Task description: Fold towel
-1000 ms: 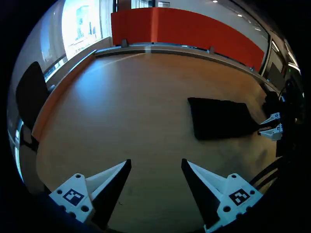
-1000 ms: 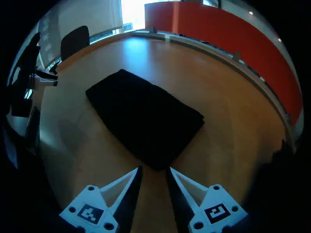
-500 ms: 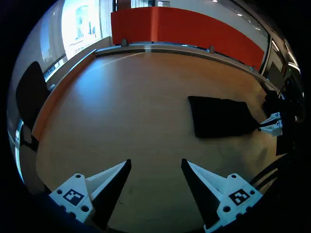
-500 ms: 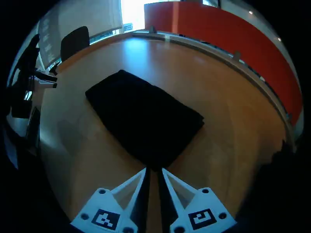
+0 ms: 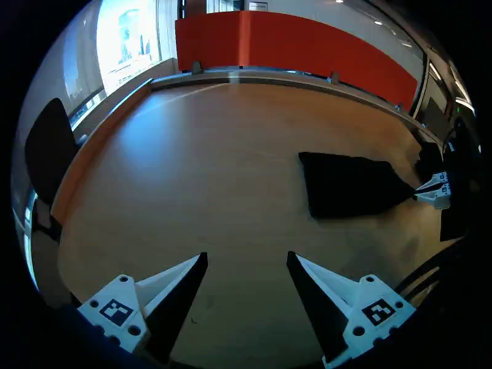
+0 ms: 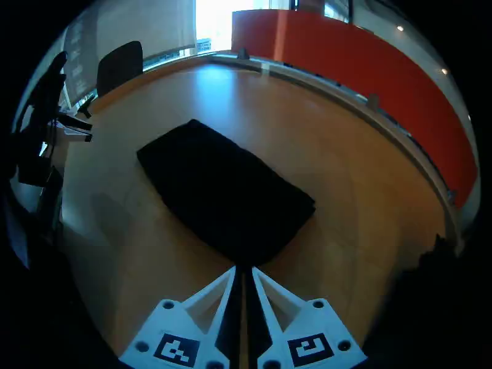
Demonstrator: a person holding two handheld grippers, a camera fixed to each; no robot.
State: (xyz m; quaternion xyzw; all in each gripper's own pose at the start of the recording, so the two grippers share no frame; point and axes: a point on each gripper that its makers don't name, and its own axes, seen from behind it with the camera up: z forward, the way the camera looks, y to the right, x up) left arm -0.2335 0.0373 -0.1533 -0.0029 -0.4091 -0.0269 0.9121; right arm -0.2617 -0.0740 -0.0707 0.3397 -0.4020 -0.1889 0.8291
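Your right claw [image 6: 245,270] is pressed together on the near corner of the towel [image 6: 224,190]; both fingers pinch the dark cloth at its tip; in the left gripper view that corner is drawn out to a point toward the claw, which suggests the grasp is holding. Your left claw [image 5: 246,255] is spread wide and holds nothing; it hangs over bare counter [image 5: 203,172], well apart from the towel. The towel lies flat on the counter as a compact dark rectangle.

Assessment: the present fold is at its start; one corner is secured; no edge is laid on another. Whether the rectangle already contains a fold cannot be told; the cloth is too dark to show layers.

Outstanding: bring your left claw to a second corner and grip it; lift both corners; carry them across; lay the edges together.
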